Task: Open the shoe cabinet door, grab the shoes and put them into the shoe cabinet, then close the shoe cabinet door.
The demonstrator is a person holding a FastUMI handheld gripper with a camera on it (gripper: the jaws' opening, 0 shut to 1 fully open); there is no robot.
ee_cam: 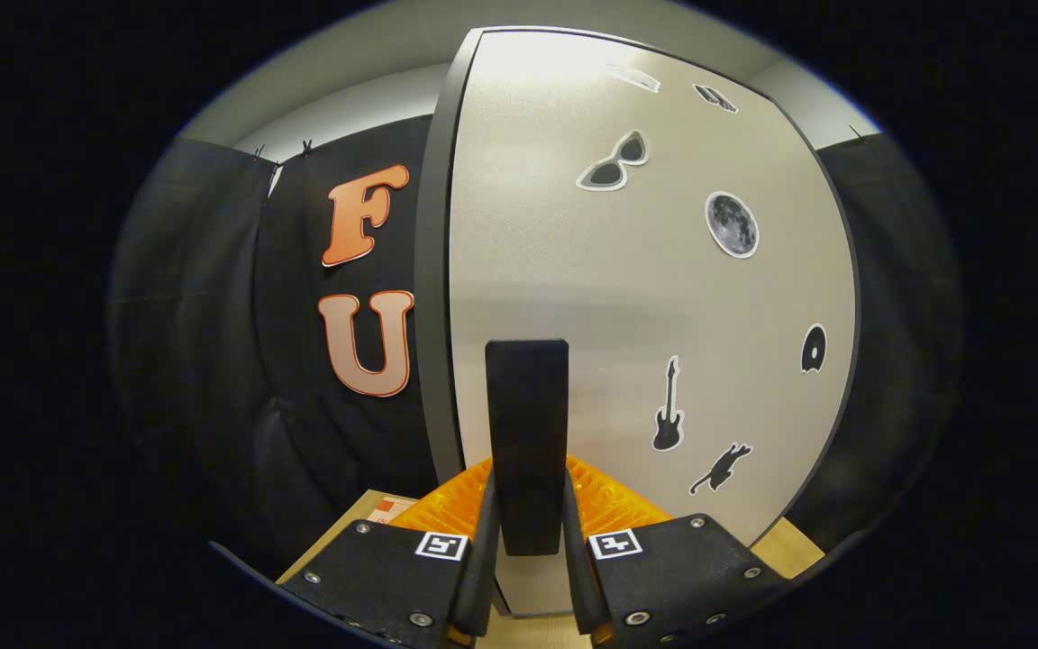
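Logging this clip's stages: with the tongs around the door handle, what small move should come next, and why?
Probably pull back to swing the cabinet door open. The tongs flank the dark upright handle, seemingly clamped on it, and the door looks flush and closed, with no shoes stowed yet.

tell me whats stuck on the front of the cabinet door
The cabinet door carries stickers: sunglasses, moon, guitar, cat and others. The gripper is shut on its black handle. The door hides the cabinet's inside.

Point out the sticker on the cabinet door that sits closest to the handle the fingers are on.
The black electric guitar sticker, just right of the black upright handle the gripper clamps; the cat, moon and sunglasses stickers lie farther off.
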